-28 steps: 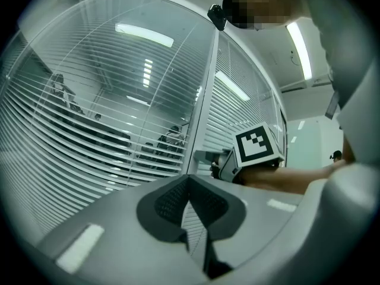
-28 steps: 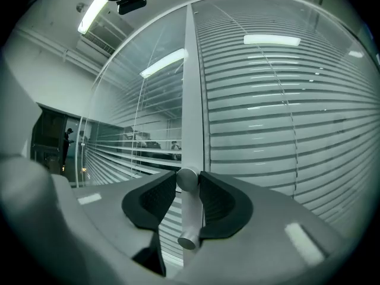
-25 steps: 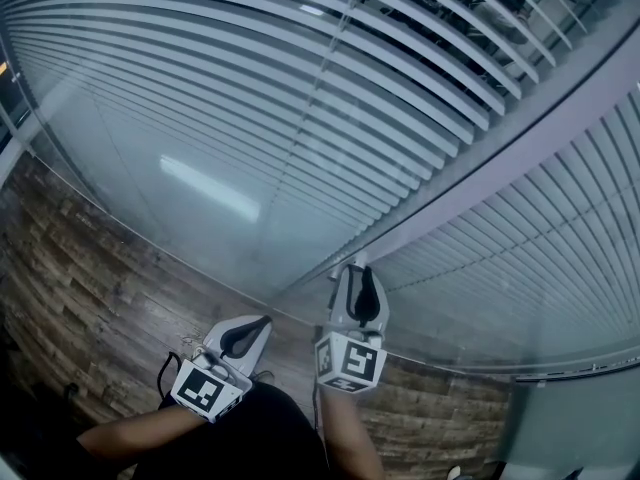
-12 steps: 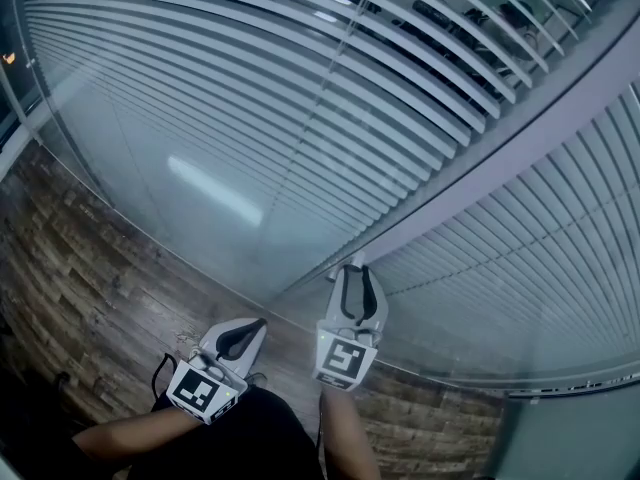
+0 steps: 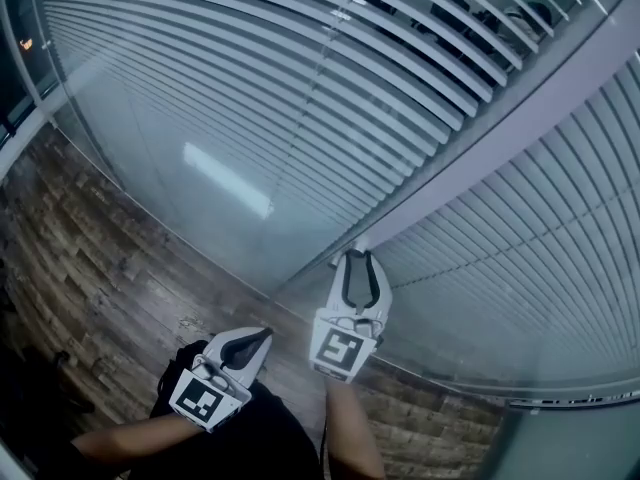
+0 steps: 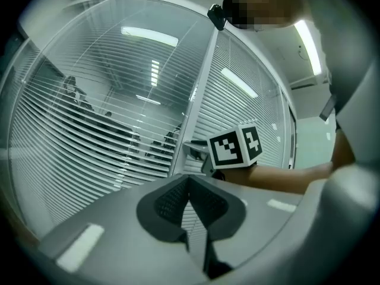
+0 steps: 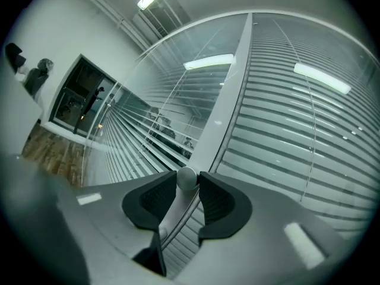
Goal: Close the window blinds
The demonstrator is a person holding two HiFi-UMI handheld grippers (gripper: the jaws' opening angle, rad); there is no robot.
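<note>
Window blinds are hanging behind glass either side of the grey frame post; right gripper is pinching the small round knob there, jaws just tightening, while left gripper is hovering lower, clenched on nothing

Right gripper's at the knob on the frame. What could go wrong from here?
The right gripper has just been closing on the knob, which sits only at the pad tips; it may slip out during a turn.
The slats left of the frame stand partly open; turning the wrong way could open them wider.
</note>
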